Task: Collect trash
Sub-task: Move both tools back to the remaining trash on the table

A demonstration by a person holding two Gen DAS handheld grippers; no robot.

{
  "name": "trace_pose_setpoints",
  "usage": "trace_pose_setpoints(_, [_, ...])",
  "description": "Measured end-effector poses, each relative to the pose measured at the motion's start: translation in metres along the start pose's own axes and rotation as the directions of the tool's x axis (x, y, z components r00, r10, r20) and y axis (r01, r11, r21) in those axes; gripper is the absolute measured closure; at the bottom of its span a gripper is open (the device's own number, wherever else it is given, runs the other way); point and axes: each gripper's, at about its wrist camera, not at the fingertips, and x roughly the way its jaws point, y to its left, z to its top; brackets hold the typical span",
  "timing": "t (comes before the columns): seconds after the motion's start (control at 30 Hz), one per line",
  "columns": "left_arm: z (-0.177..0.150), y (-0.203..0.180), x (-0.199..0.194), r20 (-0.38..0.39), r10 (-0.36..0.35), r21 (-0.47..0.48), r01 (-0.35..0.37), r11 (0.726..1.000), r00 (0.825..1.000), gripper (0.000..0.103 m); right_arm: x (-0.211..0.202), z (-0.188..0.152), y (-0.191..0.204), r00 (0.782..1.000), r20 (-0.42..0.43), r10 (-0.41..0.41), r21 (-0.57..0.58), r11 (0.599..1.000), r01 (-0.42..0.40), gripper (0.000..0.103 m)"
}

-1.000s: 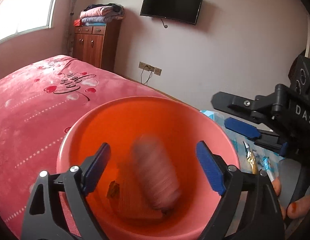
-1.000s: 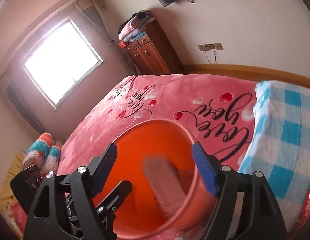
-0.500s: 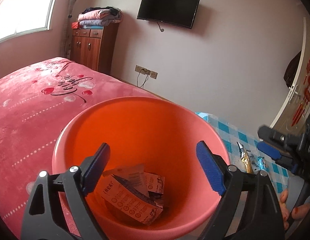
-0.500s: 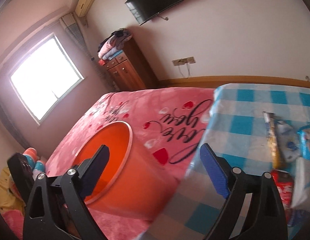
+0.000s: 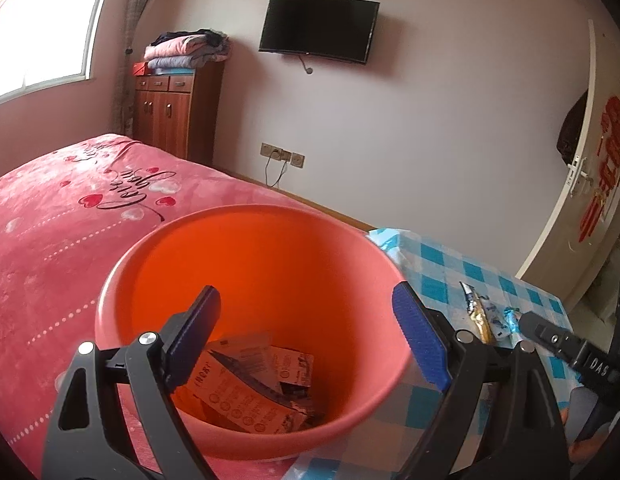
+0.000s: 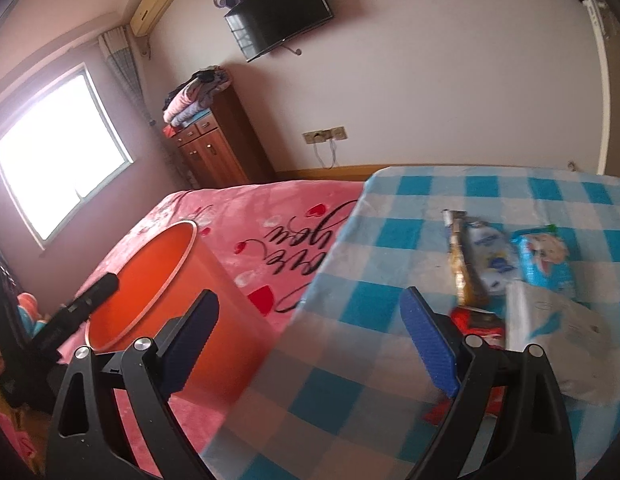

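Trash is split between two places: flattened orange printed cartons lie at the bottom of the round orange plastic bucket, which stands on the pink heart-print bedspread right against the edge of the blue-and-white checked tablecloth. On that cloth a cluster of wrappers lies close together: a gold crinkled wrapper, a pale blue-and-white packet touching it, a blue packet with a puppy picture just beside that, a white plastic bag nearer you, and a red wrapper partly hidden behind your right finger. Your left gripper hangs over the bucket's mouth, jaws spread wide with nothing between them. Your right gripper is over the cloth's near edge, between bucket and wrappers; its jaws have just been opening and hold nothing.
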Motion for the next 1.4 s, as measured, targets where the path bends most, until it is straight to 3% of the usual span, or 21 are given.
trace_pose_setpoints(0.6, [-0.017,-0.071,-0.009,-0.044,-0.094,0.096,0.098,0.991,0.995,0.015,-0.049,-0.021,-0.047,0.987,0.077,-0.139,-0.005,0.99,0.14,0.012])
trace_pose_setpoints(1.4, [-0.063,-0.156,0.015,-0.155,-0.083,0.271,0.123,0.955,0.984,0.015,-0.067,-0.049,-0.125,0.957,0.098,-0.273,0.047,0.962,0.27,0.012])
